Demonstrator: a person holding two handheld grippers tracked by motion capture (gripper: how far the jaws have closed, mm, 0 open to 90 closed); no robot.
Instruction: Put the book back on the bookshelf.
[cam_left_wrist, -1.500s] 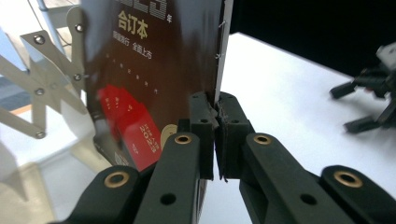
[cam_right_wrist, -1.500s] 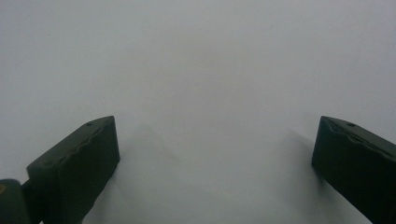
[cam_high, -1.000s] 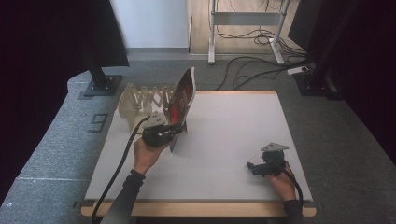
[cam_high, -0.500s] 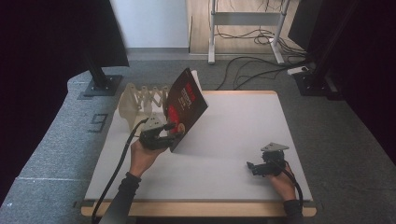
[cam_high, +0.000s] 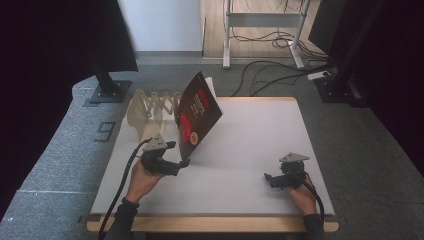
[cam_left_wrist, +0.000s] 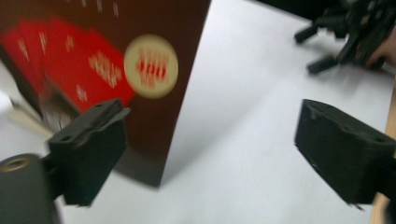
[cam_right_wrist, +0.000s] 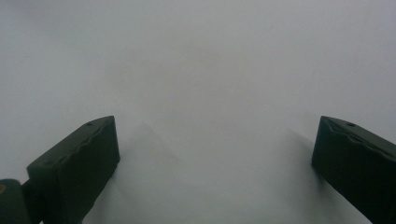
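One dark booklet (cam_high: 199, 116) with red print and one pale folding rack (cam_high: 150, 109) are seen near the desk (cam_high: 260, 135)'s far-left corner. The flat, glossy booklet is tilted on its lower edge, just beyond the left tongs (cam_high: 184, 163), whose jaws are spread wide and grip nothing. The right tongs (cam_high: 267, 179), likewise spread and empty, are held near the near-right corner, well apart from it.

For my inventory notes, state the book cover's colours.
Dark brown book with red shapes and a cream circle, clearest in the left gripper view.
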